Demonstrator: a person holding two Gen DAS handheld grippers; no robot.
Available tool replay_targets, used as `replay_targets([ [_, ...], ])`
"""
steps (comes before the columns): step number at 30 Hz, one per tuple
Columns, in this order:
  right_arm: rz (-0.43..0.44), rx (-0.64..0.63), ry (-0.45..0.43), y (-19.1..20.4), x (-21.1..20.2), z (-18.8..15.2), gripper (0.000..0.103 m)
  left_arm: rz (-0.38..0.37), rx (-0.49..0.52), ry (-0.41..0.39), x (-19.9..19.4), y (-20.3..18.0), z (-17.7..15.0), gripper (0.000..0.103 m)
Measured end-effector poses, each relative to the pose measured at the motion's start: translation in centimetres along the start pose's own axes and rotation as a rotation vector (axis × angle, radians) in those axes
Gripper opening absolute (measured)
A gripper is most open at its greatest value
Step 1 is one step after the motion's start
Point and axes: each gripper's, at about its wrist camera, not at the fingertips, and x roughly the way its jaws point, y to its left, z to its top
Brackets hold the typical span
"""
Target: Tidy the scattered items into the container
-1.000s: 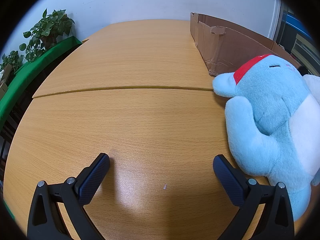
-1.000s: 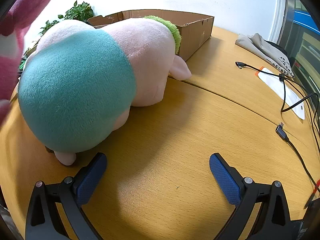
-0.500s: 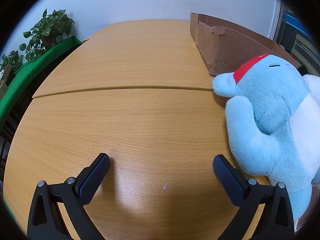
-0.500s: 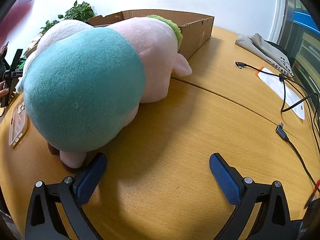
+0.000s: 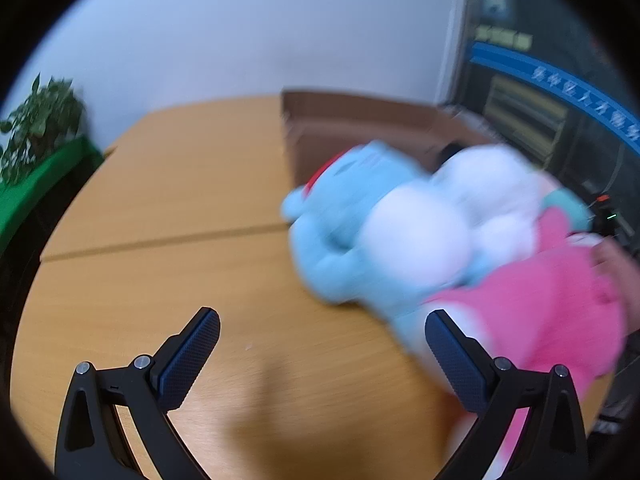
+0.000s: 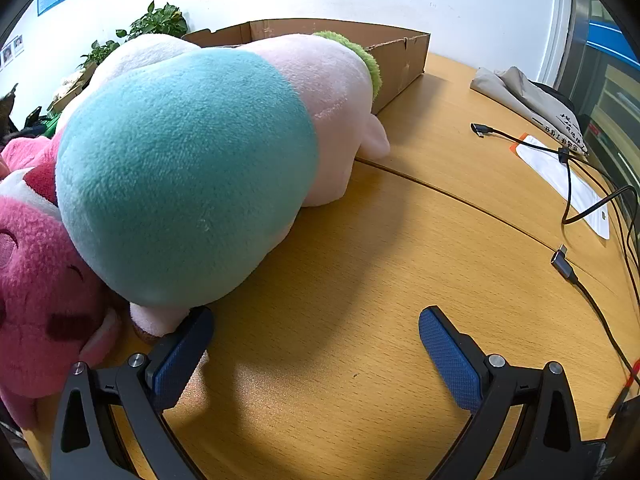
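In the left wrist view a light-blue and white plush lies on the table, blurred, with a pink plush against it at the right. A cardboard box stands behind them. My left gripper is open and empty, its right finger close to the plushes. In the right wrist view a big pale-pink and teal plush lies in front of the box, with the pink plush at the left. My right gripper is open and empty, its left finger by the big plush's foot.
Black cables, a white sheet and a folded grey cloth lie on the right part of the table. Potted plants stand beyond the table's left edge. A hand touches the pink plush.
The left view has swung right and lifted, blurred. A pink plush has been put down beside the blue plush and the big plush. The right gripper has barely moved.
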Motion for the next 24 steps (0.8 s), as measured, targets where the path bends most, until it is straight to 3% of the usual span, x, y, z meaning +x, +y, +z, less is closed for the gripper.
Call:
replay_targets([
  [2,0.001,0.0,0.0,0.0,0.0,0.0,0.103,0.038,0.042,-0.048,-1.7,-1.8,0.5,0.102],
  [6,0.001,0.0,0.0,0.1,0.0,0.0,0.103,0.268,0.148,-0.169,-4.3,-5.5,0.5,0.102],
  [8,0.001,0.0,0.0,0.1,0.0,0.0,0.103,0.317,0.231,-0.183,-4.6,-7.6,0.3,0.102],
  [11,0.0,0.0,0.0,0.1,0.0,0.0,0.103,0.214,0.26,-0.144,-5.1,-9.8,0.1,0.102],
  [14,0.0,0.0,0.0,0.1,0.0,0.0,0.103,-0.055,0.227,-0.019,-4.2,-10.8,-0.3,0.102],
  [17,-0.001,-0.001,0.001,0.1,0.0,0.0,0.103,-0.241,0.12,0.084,-3.2,-11.3,-0.7,0.102],
  [20,-0.002,0.002,0.001,0.2,0.2,0.2,0.103,-0.254,0.053,0.103,-2.7,-11.7,-0.9,0.102],
  [24,-0.031,0.048,0.026,0.0,-0.8,-0.5,0.098,-0.192,0.034,0.071,-3.8,-12.8,-0.6,0.102],
])
